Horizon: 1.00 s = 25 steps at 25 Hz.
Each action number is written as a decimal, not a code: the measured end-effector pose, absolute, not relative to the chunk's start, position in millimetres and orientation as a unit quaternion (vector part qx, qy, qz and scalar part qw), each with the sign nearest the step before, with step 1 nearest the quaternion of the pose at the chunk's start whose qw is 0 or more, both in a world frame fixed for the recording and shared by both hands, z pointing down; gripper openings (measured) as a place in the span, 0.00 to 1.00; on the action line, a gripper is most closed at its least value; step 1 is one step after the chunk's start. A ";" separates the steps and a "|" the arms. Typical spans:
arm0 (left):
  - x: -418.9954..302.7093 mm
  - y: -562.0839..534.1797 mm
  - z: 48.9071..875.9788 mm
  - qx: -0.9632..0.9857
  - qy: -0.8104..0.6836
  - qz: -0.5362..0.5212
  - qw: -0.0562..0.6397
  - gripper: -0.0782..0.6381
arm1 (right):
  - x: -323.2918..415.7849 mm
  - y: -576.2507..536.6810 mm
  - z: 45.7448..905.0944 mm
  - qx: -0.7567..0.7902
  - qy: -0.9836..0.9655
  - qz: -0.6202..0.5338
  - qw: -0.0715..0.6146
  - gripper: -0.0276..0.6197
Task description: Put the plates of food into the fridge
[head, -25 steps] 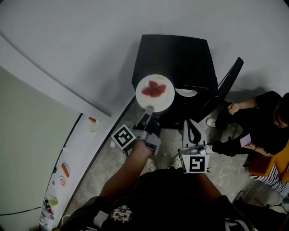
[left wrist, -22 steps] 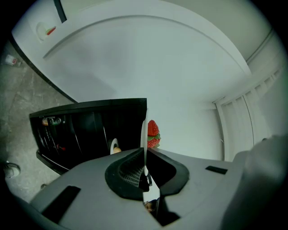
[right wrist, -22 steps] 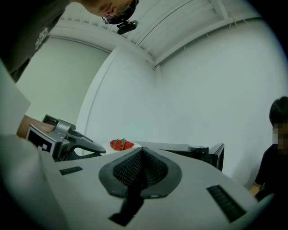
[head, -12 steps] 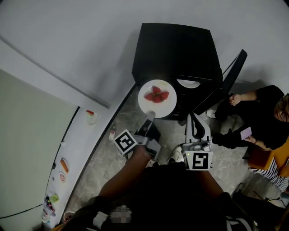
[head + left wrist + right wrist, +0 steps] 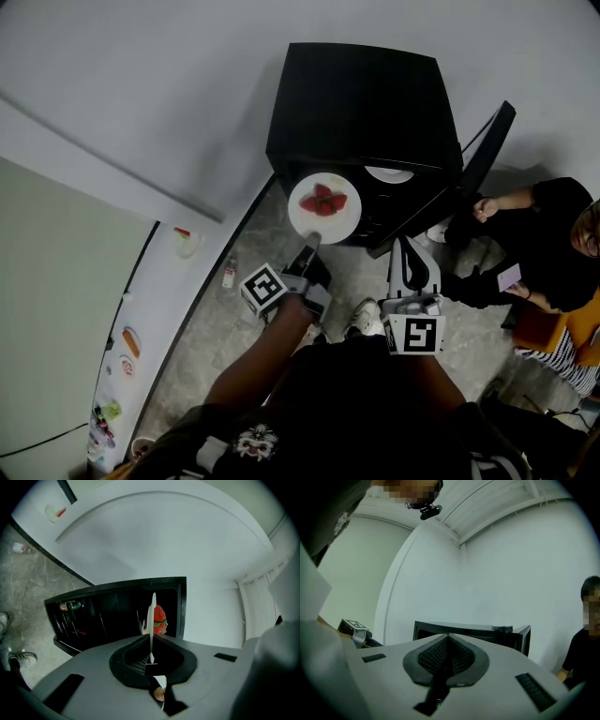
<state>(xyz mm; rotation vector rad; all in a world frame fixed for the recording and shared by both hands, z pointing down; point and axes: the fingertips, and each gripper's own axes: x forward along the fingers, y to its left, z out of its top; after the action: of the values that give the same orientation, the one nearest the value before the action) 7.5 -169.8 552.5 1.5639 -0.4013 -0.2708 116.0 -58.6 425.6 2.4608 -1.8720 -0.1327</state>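
A white plate (image 5: 324,206) with strawberries (image 5: 323,200) hangs level in front of the open black fridge (image 5: 361,103). My left gripper (image 5: 312,242) is shut on the plate's near rim. In the left gripper view the plate (image 5: 151,616) shows edge-on between the jaws (image 5: 150,656), with the strawberries (image 5: 160,619) against the dark fridge interior (image 5: 93,616). A second white plate (image 5: 389,173) lies inside the fridge. My right gripper (image 5: 410,267) is held lower right of the plate, shut and empty; its own view shows the jaws (image 5: 447,644) closed together before the fridge (image 5: 464,630).
The fridge door (image 5: 483,150) stands open to the right. A person (image 5: 534,253) sits on the floor at the right, holding a phone. A white counter (image 5: 164,281) with small items runs along the left. A small bottle (image 5: 229,274) stands on the floor beside it.
The left gripper has brought the plate from over the fridge's top front edge down to its open front. The right gripper has stayed shut beside it.
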 end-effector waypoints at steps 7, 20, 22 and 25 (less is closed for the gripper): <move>25.8 -193.8 568.5 0.693 -0.193 -0.135 0.682 0.15 | 127.7 -59.2 428.4 0.796 -0.604 -0.033 0.021 0.08; 66.8 -237.2 579.6 0.677 -0.211 -0.153 0.688 0.15 | 148.0 -72.8 436.0 0.785 -0.619 -0.021 0.017 0.08; 71.2 -242.4 581.8 0.680 -0.215 -0.155 0.684 0.15 | 146.6 -79.7 432.8 0.782 -0.623 -0.020 0.009 0.08; 78.5 -248.2 587.7 0.676 -0.221 -0.157 0.685 0.16 | 146.6 -86.3 433.3 0.776 -0.630 -0.019 0.009 0.08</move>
<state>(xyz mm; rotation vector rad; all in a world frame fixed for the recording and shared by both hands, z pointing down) 78.5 -248.2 587.7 1.5157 -0.4948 -0.3520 146.6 -86.3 433.3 2.4256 -1.9681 -0.0580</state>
